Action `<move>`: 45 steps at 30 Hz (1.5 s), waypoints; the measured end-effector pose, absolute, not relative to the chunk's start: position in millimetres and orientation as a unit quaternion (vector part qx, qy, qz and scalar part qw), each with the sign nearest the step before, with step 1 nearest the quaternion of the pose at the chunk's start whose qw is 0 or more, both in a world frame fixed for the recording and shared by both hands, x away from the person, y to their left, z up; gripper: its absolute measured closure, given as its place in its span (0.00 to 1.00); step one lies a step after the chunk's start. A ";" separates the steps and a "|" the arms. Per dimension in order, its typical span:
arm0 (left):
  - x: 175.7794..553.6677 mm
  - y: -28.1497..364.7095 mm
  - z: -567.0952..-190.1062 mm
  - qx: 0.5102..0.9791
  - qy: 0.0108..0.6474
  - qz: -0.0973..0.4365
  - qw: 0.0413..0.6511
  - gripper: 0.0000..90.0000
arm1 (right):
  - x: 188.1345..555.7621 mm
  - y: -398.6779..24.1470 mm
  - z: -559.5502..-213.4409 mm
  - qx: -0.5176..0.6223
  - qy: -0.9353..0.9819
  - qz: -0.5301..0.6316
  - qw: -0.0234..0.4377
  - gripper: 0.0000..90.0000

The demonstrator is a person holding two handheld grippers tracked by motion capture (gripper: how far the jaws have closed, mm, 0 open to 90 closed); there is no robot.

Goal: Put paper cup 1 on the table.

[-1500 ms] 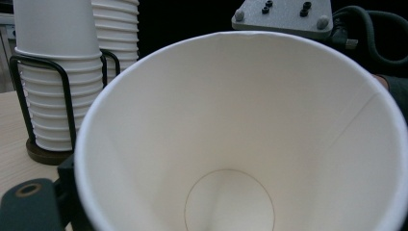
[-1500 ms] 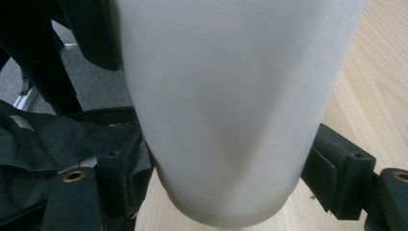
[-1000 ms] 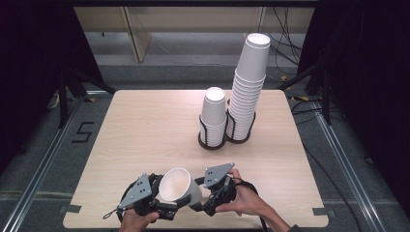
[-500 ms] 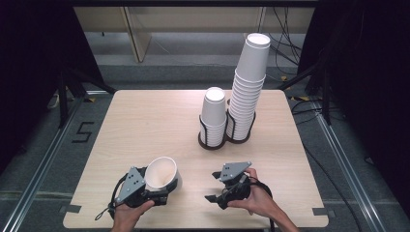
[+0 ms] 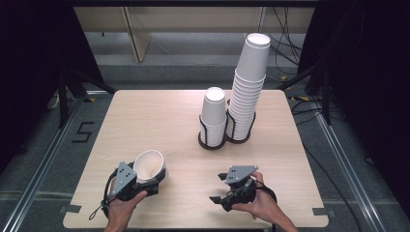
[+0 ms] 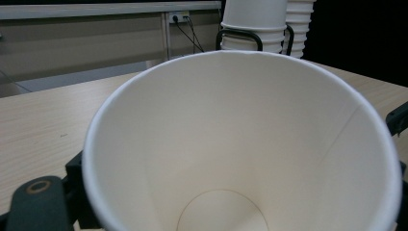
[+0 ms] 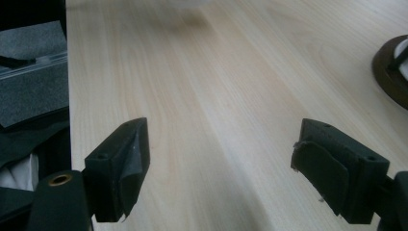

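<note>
Paper cup (image 5: 149,164) near table (image 5: 159,116) front edge

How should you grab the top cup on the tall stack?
Probably by the top cup's side wall just under its rim, one jaw on either side, coming in level from the front. It sits upright on the tall stack, well above the wire holder, so those sides are free.
</note>
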State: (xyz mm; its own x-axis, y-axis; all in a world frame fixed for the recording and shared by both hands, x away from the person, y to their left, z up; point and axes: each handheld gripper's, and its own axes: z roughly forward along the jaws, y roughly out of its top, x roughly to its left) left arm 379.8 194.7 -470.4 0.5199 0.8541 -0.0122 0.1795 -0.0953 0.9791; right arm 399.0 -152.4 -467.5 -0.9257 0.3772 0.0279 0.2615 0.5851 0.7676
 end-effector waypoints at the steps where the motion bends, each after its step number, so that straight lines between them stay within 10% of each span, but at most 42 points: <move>1: 382.3 194.4 -470.8 0.673 0.387 0.306 0.552 0.14 | 398.9 -153.6 -467.6 0.182 0.886 0.420 0.070 0.23; 45: 549.7 223.6 -492.9 0.656 0.474 0.344 0.475 0.11 | 394.9 -165.7 -478.8 0.186 0.897 0.387 0.100 0.24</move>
